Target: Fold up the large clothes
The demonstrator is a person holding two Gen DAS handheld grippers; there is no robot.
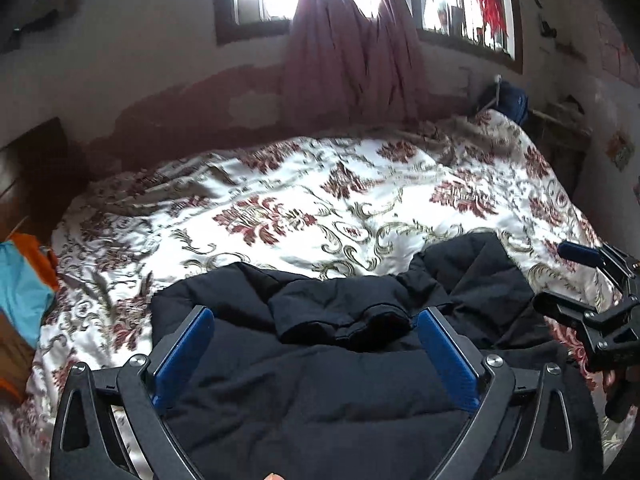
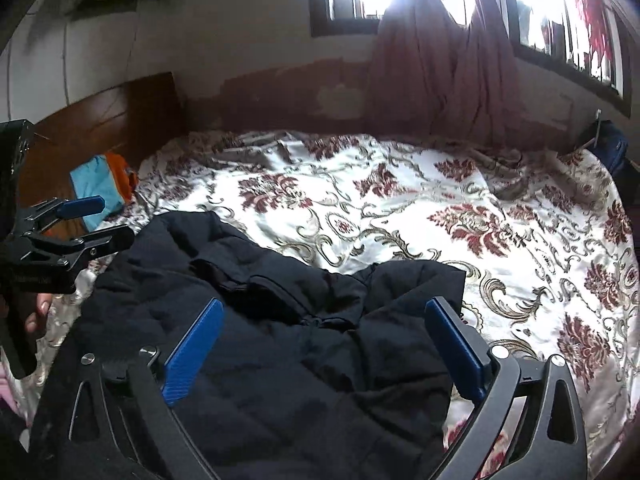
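Left gripper [image 1: 316,344] spread wide, puffy quilted black coat [image 1: 320,380], glossy floral bedspread [image 1: 320,200]

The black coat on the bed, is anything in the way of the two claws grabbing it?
Nothing visible blocks them. The black coat lies bare on the flowered bedspread, and both the left claw and the right claw hang open right above it.

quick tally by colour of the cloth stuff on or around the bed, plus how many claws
black: 1, padded jacket
floral white and red: 1, bedspread
blue and orange: 1, cloth
pink: 1, curtain
claws: 2, left claw, right claw, both open
total: 6
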